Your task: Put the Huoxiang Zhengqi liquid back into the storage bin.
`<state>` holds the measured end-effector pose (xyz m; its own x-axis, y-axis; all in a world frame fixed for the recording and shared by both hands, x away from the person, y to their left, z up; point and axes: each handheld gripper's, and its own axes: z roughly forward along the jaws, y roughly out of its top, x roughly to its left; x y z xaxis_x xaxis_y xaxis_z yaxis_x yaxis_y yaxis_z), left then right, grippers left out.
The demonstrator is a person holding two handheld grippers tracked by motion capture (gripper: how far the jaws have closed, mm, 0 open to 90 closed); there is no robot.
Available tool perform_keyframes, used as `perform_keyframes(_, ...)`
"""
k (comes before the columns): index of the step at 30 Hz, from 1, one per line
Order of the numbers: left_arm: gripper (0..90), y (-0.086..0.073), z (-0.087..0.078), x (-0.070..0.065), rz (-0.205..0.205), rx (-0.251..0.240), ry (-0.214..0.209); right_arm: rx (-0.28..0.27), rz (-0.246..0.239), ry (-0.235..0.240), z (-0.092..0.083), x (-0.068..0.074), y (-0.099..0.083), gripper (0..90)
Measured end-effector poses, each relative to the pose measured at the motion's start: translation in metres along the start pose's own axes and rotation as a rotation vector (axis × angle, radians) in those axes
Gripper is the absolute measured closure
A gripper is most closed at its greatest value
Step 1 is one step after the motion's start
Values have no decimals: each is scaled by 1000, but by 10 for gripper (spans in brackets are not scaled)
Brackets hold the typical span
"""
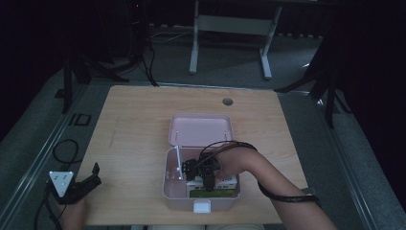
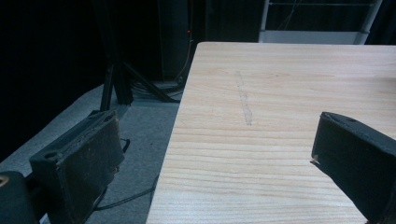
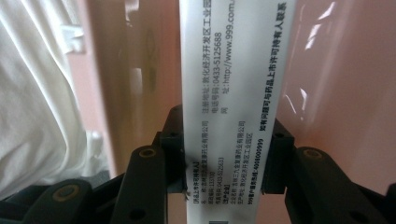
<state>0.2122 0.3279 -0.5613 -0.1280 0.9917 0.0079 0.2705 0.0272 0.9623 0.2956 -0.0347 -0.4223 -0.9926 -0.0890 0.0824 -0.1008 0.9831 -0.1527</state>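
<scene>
1. A light wooden table point(image 1: 139, 124) with a small round hole point(image 1: 228, 101) near its far edge.
2. A white metal frame point(image 1: 230, 28) stands on grey floor point(image 1: 43, 120) beyond it.
3. Black stand legs point(image 1: 95, 67) and a looped cable point(image 1: 64, 151) sit left of the table.

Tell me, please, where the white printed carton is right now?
The white printed carton is clamped in the right gripper, inside the open pink box.

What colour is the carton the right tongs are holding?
White with black printed text; the carton shows best in the right gripper view, clamped in the right tongs.
</scene>
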Motion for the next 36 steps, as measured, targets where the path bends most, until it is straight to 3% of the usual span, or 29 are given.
perform_keyframes(22, 21, 0, 0, -1, 6, 5, -2, 10, 10, 46, 41, -5, 3, 616)
perform_keyframes(36, 21, 0, 1, -1, 12, 8, -2, 11, 12, 61, 41, -6, 2, 586)
